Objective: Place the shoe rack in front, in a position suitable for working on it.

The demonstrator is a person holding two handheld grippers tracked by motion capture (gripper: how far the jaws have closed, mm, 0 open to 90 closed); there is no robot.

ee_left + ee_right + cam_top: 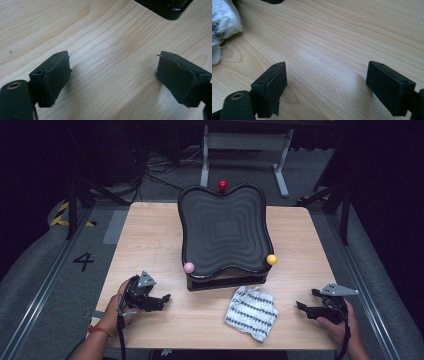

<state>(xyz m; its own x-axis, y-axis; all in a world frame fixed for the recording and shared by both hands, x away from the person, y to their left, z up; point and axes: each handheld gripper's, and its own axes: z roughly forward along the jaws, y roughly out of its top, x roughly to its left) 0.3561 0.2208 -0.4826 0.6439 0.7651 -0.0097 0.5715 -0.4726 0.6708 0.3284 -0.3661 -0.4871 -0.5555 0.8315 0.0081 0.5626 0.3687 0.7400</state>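
A black wavy-rimmed tray [200, 205] stands tilted on a stand in the middle of the wooden table [150, 235]. A red ball [222, 185] sits at its far rim, a pink ball [189, 267] at its near left corner and a yellow ball [271, 259] at its near right corner. A crumpled white patterned cloth [251, 312] lies in front of the tray, and its edge [222, 22] appears in the right gripper view. My left gripper [164, 299] [112, 75] rests near the front left, open over bare wood. My right gripper [304, 301] [327, 82] is at the front right, open and empty.
The tray's black base corner [170, 10] shows at the top of the left gripper view. Beyond the table stand a white metal frame [245, 145] and cables on the grey floor. A floor mark "4" [83, 261] lies to the left.
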